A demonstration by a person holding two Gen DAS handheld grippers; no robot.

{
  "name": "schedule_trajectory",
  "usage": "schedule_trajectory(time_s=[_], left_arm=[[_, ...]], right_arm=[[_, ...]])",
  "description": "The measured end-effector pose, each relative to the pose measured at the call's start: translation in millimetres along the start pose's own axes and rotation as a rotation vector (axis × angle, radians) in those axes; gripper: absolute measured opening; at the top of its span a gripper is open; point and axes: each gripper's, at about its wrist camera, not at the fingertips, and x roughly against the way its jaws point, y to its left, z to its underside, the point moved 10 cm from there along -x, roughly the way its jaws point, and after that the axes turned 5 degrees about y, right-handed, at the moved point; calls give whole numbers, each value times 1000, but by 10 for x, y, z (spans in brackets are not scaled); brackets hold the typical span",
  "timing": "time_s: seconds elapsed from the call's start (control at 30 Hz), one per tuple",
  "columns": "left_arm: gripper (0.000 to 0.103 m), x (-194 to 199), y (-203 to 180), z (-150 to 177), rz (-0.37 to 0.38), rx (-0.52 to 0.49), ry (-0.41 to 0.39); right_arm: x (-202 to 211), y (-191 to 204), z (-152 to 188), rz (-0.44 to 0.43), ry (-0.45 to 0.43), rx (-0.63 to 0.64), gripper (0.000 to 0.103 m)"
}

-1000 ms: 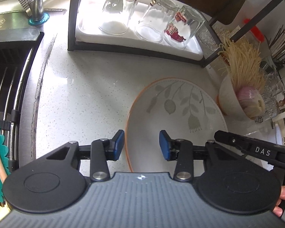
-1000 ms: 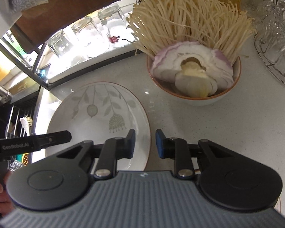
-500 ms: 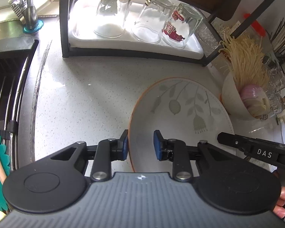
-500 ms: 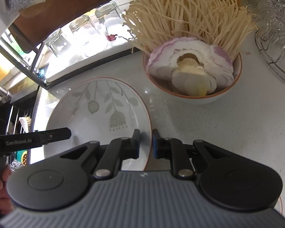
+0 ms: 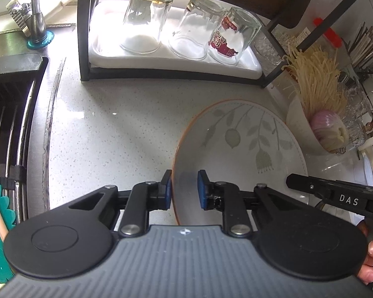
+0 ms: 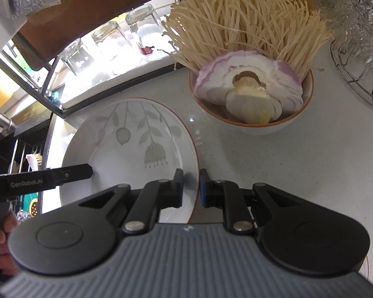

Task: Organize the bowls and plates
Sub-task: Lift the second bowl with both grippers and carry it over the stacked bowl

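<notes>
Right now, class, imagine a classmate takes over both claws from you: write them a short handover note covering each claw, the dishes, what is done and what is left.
Left claw: has just been closing on the left rim of the leaf-pattern plate, rim between its pads.
Right claw: shut on the plate's right rim.
Plate: on the speckled counter, in front of the rack of upturned glasses.
Bowl: on the counter to the right of the plate, holding enoki mushrooms and a cut onion, untouched.
Done: both rims gripped.
Left: lift the plate level with both claws and put it away; then probably deal with the bowl.
</notes>
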Motion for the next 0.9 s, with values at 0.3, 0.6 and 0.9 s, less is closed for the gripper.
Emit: schedule_trajectory(time_s=[0.3,0.6,0.9], left_arm=[[24,258,-156,35,-4,-36,-21],[24,523,-443,60,15,-64,-56],[24,780,-894,148,45,-115,-90]], right_arm=[[221,-8,-2,-12,-38,4,16],[622,-89,102,-18,-102,4,16],[1113,-289,296,-23,-173,-33,16]])
